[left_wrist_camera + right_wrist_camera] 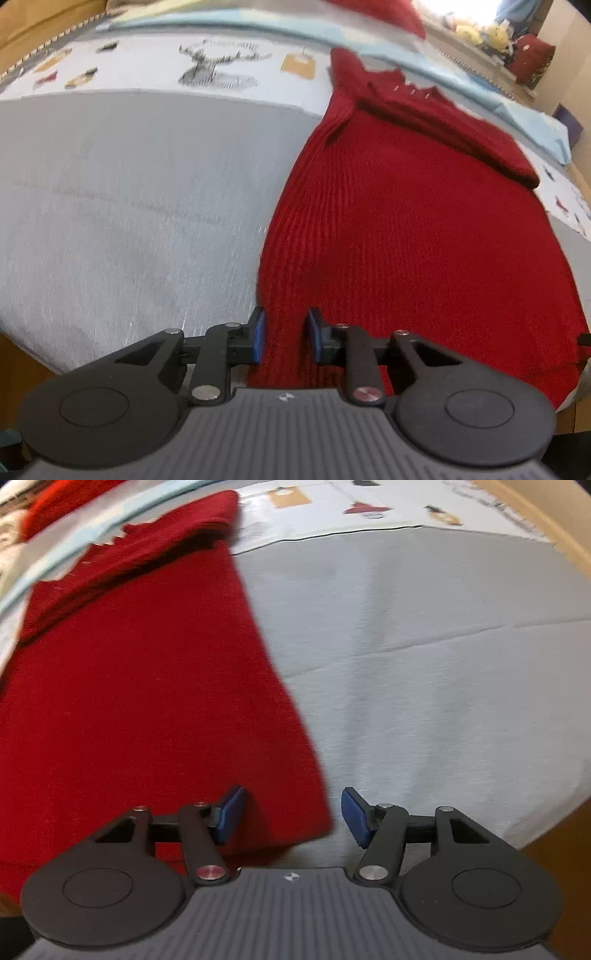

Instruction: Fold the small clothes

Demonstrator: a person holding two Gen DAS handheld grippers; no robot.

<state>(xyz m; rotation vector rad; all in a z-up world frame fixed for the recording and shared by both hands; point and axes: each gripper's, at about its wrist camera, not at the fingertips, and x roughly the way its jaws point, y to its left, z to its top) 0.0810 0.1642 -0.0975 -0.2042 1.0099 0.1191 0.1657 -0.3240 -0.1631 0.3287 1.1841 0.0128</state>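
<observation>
No writing is legible. The red knit garment (406,229) lies flat on the grey sheet (129,221) of a bed. The left claw (286,334) pinches its near hem. The right claw (291,814) stands spread around the near corner, pads not touching. Bare sheet lies beside each edge.

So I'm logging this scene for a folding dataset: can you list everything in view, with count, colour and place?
knit garment: one, dark red, flat on the grey sheet, near corners at both grippers
grey sheet: one, pale grey, covering the bed
printed cover: one, white with small pictures, beyond the sheet
light blue cloth: one, along the far edge
plush toys: several, yellowish, blurred, far right corner
left gripper: black, blue fingers closed on the garment's hem
right gripper: black, blue fingers open astride the garment's corner
</observation>
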